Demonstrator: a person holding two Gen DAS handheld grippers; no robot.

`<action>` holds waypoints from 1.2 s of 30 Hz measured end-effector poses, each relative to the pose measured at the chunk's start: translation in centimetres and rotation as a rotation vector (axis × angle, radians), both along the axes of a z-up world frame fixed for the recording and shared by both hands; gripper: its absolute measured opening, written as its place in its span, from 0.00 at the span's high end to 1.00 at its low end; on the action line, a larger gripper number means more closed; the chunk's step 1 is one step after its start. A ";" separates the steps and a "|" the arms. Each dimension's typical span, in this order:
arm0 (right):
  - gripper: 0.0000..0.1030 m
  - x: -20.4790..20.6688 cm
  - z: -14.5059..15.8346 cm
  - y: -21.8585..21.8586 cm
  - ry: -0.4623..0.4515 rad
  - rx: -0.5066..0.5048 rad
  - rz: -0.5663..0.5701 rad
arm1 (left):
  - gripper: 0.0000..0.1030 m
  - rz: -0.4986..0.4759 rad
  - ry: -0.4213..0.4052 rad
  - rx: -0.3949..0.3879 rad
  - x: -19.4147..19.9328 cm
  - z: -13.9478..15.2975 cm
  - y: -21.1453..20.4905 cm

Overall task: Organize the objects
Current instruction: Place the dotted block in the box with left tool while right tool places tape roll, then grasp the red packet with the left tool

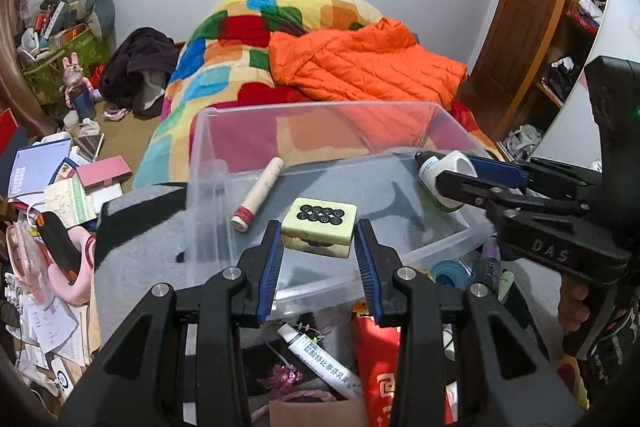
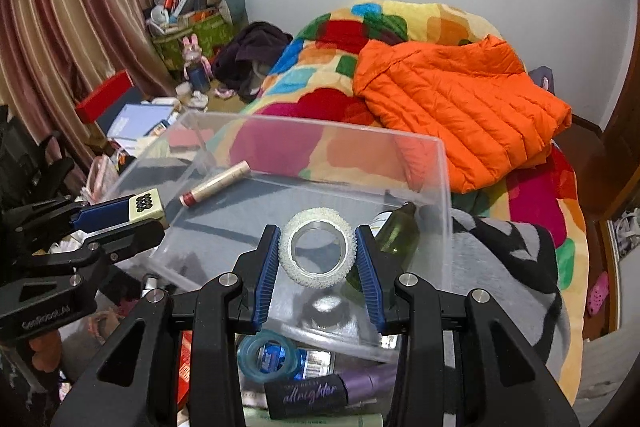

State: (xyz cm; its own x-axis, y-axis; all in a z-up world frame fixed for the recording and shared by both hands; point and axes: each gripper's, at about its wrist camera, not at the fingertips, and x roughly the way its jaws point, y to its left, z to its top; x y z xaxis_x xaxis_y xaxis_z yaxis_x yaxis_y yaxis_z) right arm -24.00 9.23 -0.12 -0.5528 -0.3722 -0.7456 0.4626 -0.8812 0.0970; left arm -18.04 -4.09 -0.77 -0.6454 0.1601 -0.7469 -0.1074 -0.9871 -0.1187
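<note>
A clear plastic bin (image 1: pixel 448 143) sits on a bed, already holding a pale cosmetic tube (image 1: pixel 258 194) and a green bottle (image 2: pixel 398 233). Over it, the left tool (image 1: pixel 319 237) clamps a mahjong tile (image 1: pixel 318 227), and the right tool (image 2: pixel 317 247) clamps a white tape roll (image 2: pixel 318 246); neither is dropped in yet. More clutter lies loose below the bin's near edge, including a blue tape roll (image 2: pixel 272 351), so sorting looks barely begun.

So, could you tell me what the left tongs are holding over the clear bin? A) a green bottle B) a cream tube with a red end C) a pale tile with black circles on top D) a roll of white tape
C: the left tongs are clamped on the pale tile marked with black circles, while the white tape roll sits in the right tongs.
</note>
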 end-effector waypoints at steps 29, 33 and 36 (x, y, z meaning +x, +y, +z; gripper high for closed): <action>0.42 2.8 1.2 1.4 0.047 0.004 -0.003 | 0.22 0.038 0.134 -0.098 3.9 2.3 1.1; 0.41 4.4 2.0 2.8 0.089 0.013 -0.017 | 0.14 0.046 0.151 -0.087 5.2 2.9 0.9; 0.35 5.4 2.3 3.9 0.109 0.012 -0.030 | 0.13 0.047 0.144 -0.077 5.9 2.8 0.7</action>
